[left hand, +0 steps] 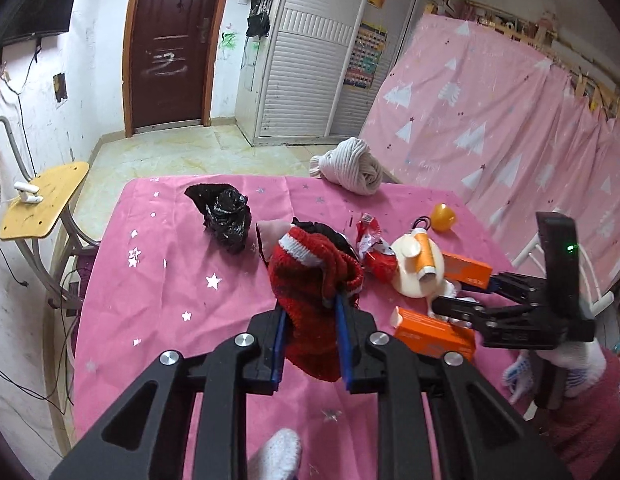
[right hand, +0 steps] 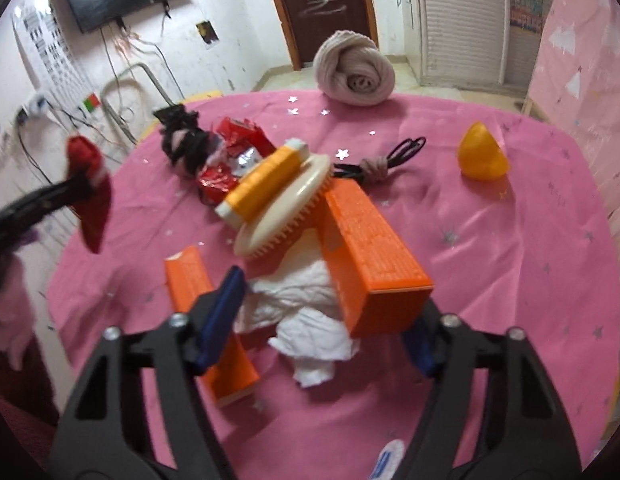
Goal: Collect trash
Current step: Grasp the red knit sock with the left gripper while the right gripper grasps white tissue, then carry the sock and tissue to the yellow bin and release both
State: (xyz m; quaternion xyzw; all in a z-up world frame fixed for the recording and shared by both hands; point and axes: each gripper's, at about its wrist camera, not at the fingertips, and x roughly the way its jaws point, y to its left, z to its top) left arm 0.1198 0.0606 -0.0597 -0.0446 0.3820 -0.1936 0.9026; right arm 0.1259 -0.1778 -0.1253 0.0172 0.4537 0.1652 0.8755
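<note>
The round table wears a hot-pink cloth (right hand: pixel 510 240) scattered with small silver stars, and the hanging curtain (left hand: pixel 490 92) at two o'clock is paler pink, printed with white fir trees. At the centre lie a red knitted sock with a white cuff band (left hand: pixel 314 276), a cream oval brush (right hand: pixel 285 208) carrying an orange thread spool (right hand: pixel 265 182), two bright orange cardboard boxes (right hand: pixel 370 240), and crumpled white tissue (right hand: pixel 310 312). Toward eleven o'clock sits a glossy black plastic bag (left hand: pixel 225 220), at twelve a beige ribbed knit bundle (right hand: pixel 354 70), at one what looks like a yellow-orange plastic shell (right hand: pixel 484 156).
</note>
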